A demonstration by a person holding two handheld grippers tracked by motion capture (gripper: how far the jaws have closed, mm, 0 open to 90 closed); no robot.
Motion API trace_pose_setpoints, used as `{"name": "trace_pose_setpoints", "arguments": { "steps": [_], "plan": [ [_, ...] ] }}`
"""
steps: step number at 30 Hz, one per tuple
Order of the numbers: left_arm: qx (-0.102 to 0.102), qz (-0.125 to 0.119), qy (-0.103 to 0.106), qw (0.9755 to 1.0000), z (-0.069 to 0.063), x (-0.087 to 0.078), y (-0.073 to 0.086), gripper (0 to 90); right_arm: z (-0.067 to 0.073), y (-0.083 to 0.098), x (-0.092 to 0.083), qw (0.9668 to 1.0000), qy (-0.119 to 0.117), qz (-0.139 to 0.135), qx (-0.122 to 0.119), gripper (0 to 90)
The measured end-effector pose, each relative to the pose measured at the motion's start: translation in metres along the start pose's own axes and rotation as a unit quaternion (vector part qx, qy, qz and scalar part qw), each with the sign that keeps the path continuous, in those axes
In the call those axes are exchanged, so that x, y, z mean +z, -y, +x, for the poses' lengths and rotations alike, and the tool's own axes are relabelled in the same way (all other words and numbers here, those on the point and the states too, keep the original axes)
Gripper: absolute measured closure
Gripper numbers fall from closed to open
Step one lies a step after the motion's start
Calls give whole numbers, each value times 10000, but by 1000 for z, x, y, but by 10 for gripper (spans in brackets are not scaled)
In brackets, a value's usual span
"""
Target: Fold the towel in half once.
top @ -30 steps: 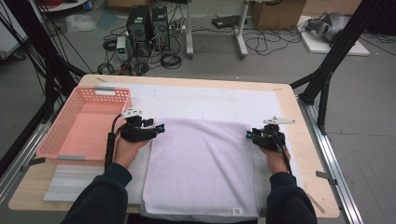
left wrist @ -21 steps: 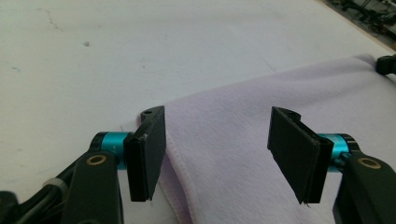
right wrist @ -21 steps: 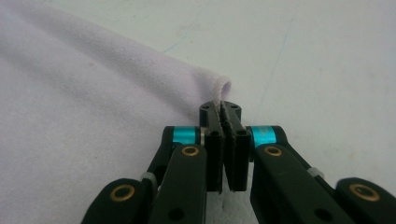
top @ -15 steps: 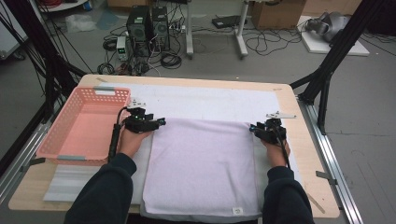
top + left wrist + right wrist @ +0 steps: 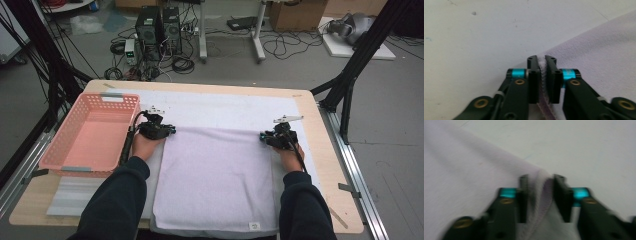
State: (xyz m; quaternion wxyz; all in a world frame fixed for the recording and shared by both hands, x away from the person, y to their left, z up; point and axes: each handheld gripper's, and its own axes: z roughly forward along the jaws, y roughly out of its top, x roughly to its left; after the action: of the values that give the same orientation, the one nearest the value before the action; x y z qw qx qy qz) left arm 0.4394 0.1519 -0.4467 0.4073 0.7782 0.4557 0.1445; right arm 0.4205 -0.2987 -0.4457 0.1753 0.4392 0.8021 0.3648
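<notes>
Your left tool (image 5: 170, 131) has just been closing, and now it pinches the far left corner of the light purple towel (image 5: 217, 180). In the left gripper view its jaws stand almost together with the towel's edge squeezed between them. Your right tool (image 5: 263, 138) has just been closing too. It has the far right corner bunched between its jaws. The towel lies flat on the white mat (image 5: 225, 107) on the desk (image 5: 327, 165), between your two tools. The pink basket (image 5: 90, 135) sits just left of your left tool.
</notes>
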Motion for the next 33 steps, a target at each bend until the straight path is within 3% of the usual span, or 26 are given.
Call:
{"name": "trace_pose_setpoints", "arguments": {
  "steps": [1,2,4,6,8,10,12,18,20,22,23,25,26,27,29,30,33],
  "plan": [
    [21,-8,-55,10000,-1,0,-1,844,4,-2,1,9997,82,55,-237,850],
    [47,-41,-134,9999,-1,1,-1,849,5,-4,1,9994,128,134,-303,859],
    [-101,-225,-262,9994,1,2,-2,854,3,-7,2,9990,230,125,-351,865],
    [-298,-408,-322,9982,6,2,-3,855,-3,-9,3,9993,305,-65,-212,866],
    [-335,-321,-328,9984,10,6,-10,855,-5,-13,6,9985,444,-238,-230,867],
    [-280,-541,-426,9972,12,6,-20,854,-6,-19,11,9969,644,-318,-318,866],
    [-298,-547,-429,9971,17,7,-32,854,-8,-25,15,9959,770,-403,-245,866],
    [-239,-901,-562,9941,29,9,-63,854,-15,-54,18,9928,1000,-591,-308,866],
    [-280,-988,-553,9932,31,8,-70,854,-17,-63,18,9917,1086,-629,-264,865],
    [-178,-1146,-590,9915,31,7,-75,854,-18,-68,18,9894,1172,-814,-250,865],
    [-146,-1218,-589,9907,31,7,-77,854,-20,-71,19,9902,1154,-768,-176,865],
    [-121,-1209,-596,9908,30,8,-78,851,-18,-75,21,9885,1277,-768,-254,864],
    [-205,-1228,-556,9907,29,9,-77,837,-18,-77,22,9891,1261,-747,-165,859],
    [-364,-1206,-472,9909,29,11,-77,760,-17,-77,24,9896,1232,-737,-89,840],
    [-545,-1126,-369,9915,26,11,-76,506,-16,-77,26,9889,1275,-764,62,701],
    [-486,-1070,-329,9925,24,11,-76,473,-16,-76,27,9884,1268,-807,208,625],
    [-363,-999,-237,9941,17,5,-76,397,-14,-74,22,9888,1174,-863,336,563]
  ]
}}
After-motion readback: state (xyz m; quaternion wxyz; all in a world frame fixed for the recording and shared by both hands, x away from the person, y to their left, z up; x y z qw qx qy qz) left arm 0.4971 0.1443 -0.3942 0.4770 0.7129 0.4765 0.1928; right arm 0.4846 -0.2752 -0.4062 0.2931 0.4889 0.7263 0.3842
